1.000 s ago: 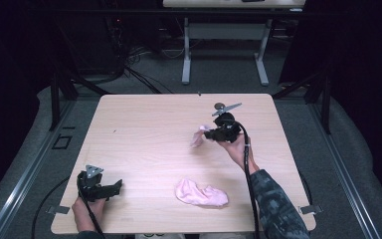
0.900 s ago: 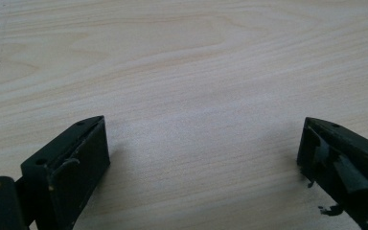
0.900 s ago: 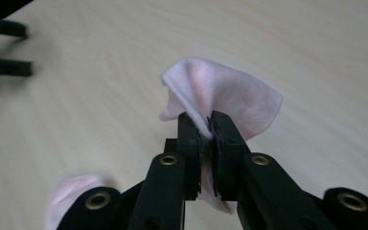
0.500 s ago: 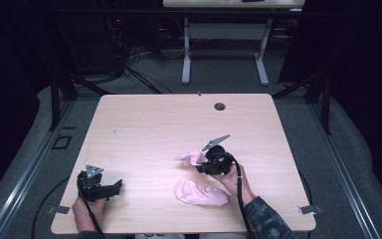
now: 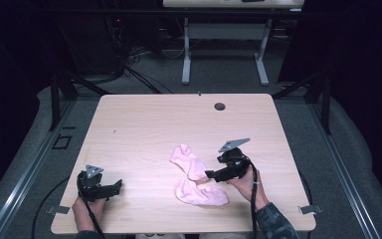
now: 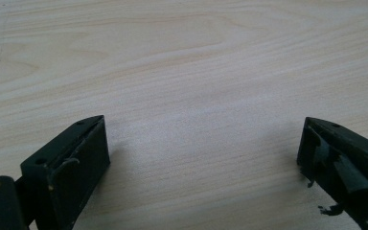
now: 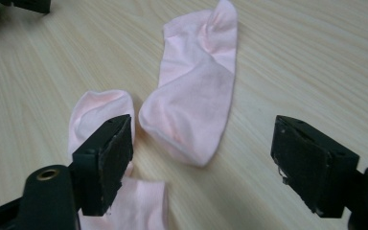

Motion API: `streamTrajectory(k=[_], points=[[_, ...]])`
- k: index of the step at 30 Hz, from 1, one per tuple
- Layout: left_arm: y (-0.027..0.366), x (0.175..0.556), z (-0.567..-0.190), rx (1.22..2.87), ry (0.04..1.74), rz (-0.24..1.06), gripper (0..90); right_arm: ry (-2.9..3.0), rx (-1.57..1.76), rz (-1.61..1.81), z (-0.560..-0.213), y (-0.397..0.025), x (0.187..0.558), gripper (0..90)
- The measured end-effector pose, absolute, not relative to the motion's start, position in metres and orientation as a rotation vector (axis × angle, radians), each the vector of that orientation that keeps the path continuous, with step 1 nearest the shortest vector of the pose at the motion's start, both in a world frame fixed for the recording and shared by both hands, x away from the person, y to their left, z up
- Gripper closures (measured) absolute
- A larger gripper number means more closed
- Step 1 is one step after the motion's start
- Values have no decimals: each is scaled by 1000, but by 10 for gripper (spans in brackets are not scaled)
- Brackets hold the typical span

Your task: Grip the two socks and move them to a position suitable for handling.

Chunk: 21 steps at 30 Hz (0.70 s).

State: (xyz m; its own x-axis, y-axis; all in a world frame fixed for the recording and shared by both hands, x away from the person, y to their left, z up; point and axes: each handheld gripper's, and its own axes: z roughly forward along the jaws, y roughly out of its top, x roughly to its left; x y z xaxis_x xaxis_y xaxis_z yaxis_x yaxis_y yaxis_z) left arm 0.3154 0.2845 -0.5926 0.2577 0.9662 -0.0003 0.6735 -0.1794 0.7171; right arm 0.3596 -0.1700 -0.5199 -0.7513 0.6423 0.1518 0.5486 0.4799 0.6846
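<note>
Dim room, pale wooden table [image 5: 144, 124] | risk, as we judge it: closing now could pinch both pink socks at once or drag the near sock [image 7: 100, 124] askew, since its edge lies by one jaw | far sock [image 7: 199, 91] lies flat ahead of our right gripper [image 7: 201, 158], jaws wide, empty | left gripper [image 6: 203, 163] wide apart over bare wood, well apart from the socks.

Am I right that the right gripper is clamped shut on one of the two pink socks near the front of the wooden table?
Not quite. The right gripper is open, not clamped: the right gripper view shows its jaws spread wide with the nearer pink sock lying loose on the wooden table between them. The second pink sock overlaps the first near the table's front.
</note>
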Motion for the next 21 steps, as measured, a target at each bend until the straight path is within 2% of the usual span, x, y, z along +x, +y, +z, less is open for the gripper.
streamTrajectory(k=[3,7,8,10,16,21], points=[[284,315,-592,1927,1495,626,37,2564,1071,1133,-513,-185,347,178],[283,315,-588,1952,1535,605,52,2534,1076,1135,-508,-196,333,184],[281,313,-581,1928,1526,551,36,2521,1097,1136,-507,-203,323,195],[276,310,-573,1913,1506,536,21,2513,1110,1139,-508,-206,318,200],[240,303,-553,1933,1356,468,4,2508,1129,1121,-516,-210,309,230],[213,303,-547,1958,1272,422,23,2515,1144,1098,-523,-209,306,280]])
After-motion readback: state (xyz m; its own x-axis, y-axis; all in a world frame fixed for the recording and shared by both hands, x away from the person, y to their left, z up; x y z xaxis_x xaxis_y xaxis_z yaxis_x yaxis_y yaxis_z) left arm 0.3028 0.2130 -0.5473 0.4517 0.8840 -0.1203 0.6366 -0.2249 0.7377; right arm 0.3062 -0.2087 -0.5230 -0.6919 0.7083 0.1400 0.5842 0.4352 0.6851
